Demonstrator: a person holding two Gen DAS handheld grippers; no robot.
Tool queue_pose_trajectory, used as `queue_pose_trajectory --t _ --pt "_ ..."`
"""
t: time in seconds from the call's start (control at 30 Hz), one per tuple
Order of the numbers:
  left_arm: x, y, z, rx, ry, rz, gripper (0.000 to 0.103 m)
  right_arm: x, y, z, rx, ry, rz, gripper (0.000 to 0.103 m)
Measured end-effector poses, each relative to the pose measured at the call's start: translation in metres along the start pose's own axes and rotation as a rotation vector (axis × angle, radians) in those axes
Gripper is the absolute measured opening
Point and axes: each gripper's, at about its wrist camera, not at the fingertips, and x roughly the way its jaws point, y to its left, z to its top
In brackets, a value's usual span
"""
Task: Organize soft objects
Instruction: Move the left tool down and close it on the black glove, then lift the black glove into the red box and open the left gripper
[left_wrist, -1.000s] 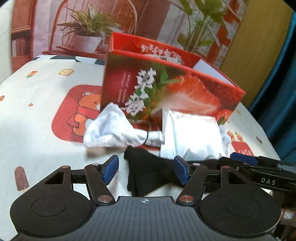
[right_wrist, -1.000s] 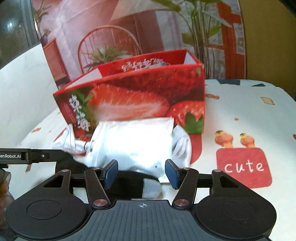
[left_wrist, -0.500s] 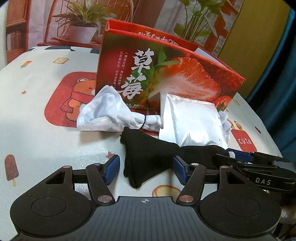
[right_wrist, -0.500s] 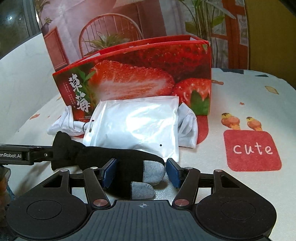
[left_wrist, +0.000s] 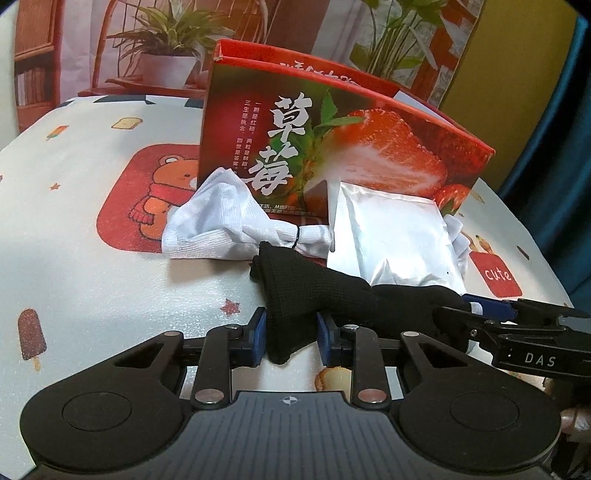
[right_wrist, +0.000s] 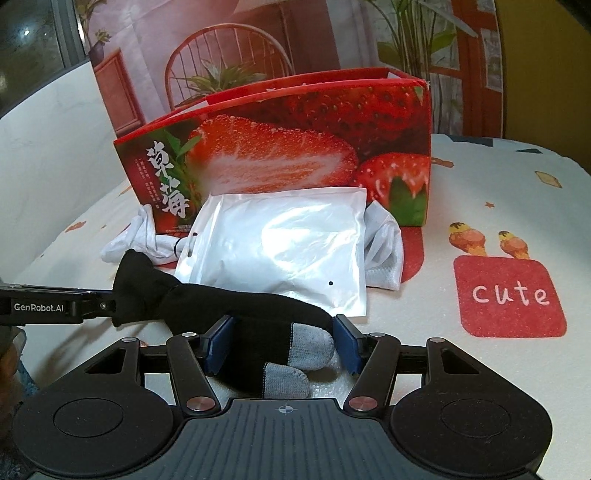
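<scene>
Now the left gripper (left_wrist: 290, 338), jaws just closing, pinches the black knit glove's (left_wrist: 314, 291) cuff; right gripper (right_wrist: 282, 341) clamps its grey fingertips. Crinkly silver pouch (right_wrist: 280, 251), red strawberry box (right_wrist: 295, 147) behind.

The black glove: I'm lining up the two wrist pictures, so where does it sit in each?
Left wrist: the black glove runs from bottom centre, cuff pinched in the left tool, off to the right.
Right wrist: the black glove lies across lower left to centre, grey fingertips between the right tool's pads.
Shared landmark: the strawberry box behind it.
</scene>
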Motion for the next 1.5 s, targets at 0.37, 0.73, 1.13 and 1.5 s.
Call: queue_pose_trajectory --t 0.37,0.73,1.13,1.5 --pt "-0.003 -0.003 -0.002 0.026 0.006 0.026 0.018 -0.012 0.004 -0.001 -0.005 -0.006 -0.001 0.06" --pt "-0.004 -0.003 -0.002 0.026 0.01 0.023 0.018 -0.003 0.006 -0.008 -0.05 -0.019 -0.003 0.062" --pt "-0.006 -0.002 -0.002 0.018 0.011 0.021 0.017 -0.009 0.011 -0.005 -0.032 0.001 0.059 0.011" --pt "-0.054 -0.015 0.019 0.087 -0.179 -0.001 0.014 -0.043 0.01 0.021 -0.011 -0.162 0.107 0.011"
